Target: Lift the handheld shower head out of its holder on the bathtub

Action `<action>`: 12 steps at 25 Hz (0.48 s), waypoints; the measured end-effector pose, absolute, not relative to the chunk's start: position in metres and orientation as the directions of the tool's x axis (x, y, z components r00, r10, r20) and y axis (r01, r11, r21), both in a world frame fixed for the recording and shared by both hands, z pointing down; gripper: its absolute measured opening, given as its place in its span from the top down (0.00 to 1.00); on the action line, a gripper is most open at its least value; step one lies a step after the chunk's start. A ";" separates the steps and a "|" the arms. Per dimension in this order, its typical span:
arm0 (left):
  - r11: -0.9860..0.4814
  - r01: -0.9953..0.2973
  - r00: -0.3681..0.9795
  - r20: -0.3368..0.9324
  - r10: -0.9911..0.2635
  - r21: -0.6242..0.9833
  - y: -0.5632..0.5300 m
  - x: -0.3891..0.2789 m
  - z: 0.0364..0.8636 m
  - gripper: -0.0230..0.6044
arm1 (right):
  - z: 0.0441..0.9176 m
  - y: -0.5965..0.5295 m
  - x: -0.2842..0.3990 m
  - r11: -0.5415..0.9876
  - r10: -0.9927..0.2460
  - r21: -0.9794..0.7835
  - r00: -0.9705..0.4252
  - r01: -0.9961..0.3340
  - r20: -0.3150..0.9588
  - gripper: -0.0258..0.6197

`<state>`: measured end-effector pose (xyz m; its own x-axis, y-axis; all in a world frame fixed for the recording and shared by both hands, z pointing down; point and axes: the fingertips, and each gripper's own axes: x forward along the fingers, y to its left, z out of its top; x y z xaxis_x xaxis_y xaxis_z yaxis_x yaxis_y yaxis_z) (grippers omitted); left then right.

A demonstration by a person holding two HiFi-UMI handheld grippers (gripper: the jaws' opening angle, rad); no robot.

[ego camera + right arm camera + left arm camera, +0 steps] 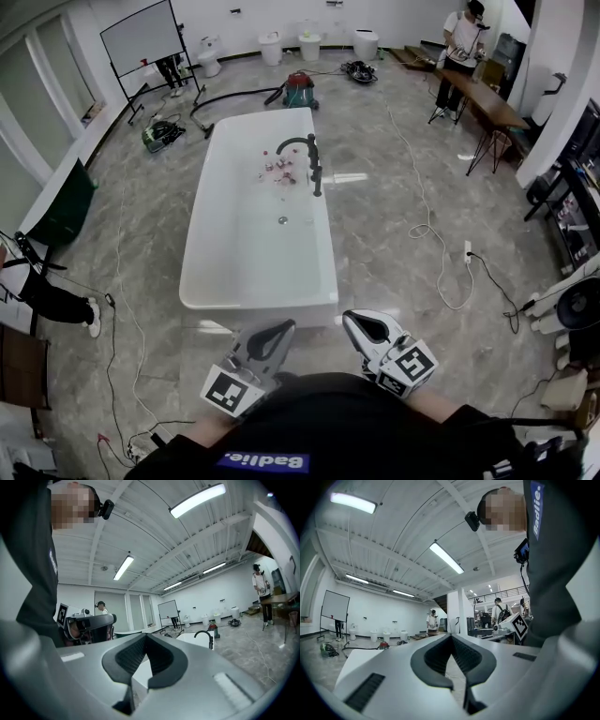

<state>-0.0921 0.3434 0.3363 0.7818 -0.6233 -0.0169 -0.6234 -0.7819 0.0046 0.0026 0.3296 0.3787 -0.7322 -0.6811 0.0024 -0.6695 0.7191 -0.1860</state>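
Slim black shower head (317,176) upright, left hand-held gripper (284,327), right hand-held gripper (351,319) both closed

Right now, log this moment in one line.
left gripper: shut, empty | right gripper: shut, empty | handheld shower head: in holder on bathtub

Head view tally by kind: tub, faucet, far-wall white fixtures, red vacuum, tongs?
white freestanding bathtub: 1
black curved metal faucet: 1
white ceramic fixtures along the far wall: 4
red canister vacuum: 1
left tongs, right tongs: 2
Total: 9
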 end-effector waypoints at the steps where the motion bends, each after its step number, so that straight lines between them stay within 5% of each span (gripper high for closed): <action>1: -0.776 -0.630 0.776 -0.015 -0.630 -0.003 0.343 -0.088 0.335 0.96 | 0.378 0.329 0.007 0.720 -0.679 -0.192 -0.734 -0.667 0.004 0.96; 12: -0.740 -0.670 0.742 -0.040 -0.669 -0.058 0.283 -0.093 0.321 0.96 | 0.395 0.287 0.018 0.731 -0.665 -0.191 -0.747 -0.656 0.021 0.96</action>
<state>-0.0930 0.2833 0.3210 0.7419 -0.6693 -0.0397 -0.6704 -0.7397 -0.0580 0.0181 0.2865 0.3946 -0.7468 -0.6647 0.0210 -0.6556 0.7305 -0.1910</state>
